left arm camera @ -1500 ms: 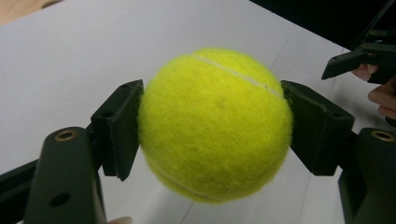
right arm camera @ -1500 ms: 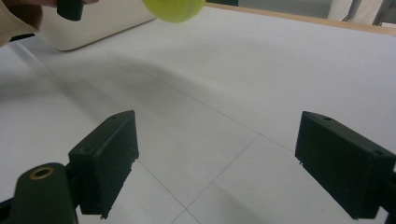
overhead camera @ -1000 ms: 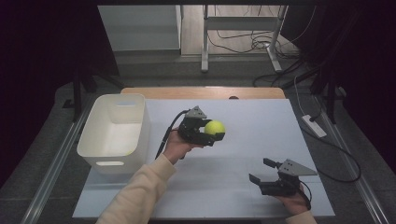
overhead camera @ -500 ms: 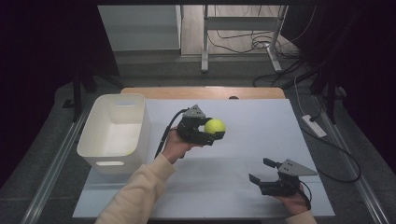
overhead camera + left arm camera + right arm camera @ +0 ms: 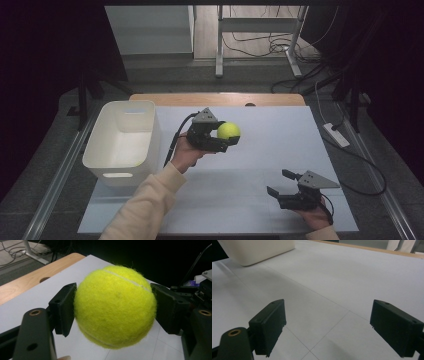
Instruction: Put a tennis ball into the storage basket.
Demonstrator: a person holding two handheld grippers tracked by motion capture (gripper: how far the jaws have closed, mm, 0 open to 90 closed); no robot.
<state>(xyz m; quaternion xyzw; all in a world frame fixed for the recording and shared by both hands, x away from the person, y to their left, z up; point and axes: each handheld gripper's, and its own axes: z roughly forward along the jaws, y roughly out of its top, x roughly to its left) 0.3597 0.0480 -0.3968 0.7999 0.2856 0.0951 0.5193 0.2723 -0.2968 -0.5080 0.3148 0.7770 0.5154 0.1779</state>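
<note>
Above the middle of the white worktop [image 5: 250,150], the left gripper [image 5: 226,136] is held off the surface in the person's left hand [image 5: 186,154], whose cream sleeve [image 5: 140,210] comes in from the bottom of the high view. Its jaws are clamped on a fuzzy yellow-green tennis ball [image 5: 228,131], one black pad pressed against each side of it. From the left gripper view the tennis ball [image 5: 115,306] sits squarely between the two pads, its pale seam curving over the top, with the white sheet and a strip of the wooden worktop edge [image 5: 32,280] behind it. A black cable runs from this gripper down past the wrist.

Left of that hand stands a white rectangular plastic bin [image 5: 122,140] with an open top, near the left edge of the sheet and clearly apart from the ball.

Toward the near right corner of the worktop, the right gripper [image 5: 282,184] is low over the sheet in the person's right hand [image 5: 315,216], well apart from the ball and the bin. Its jaws stand wide with nothing between them; the right gripper view shows bare white sheet between the two pads and the corner of the bin [image 5: 257,251] far off at the upper left.
</note>
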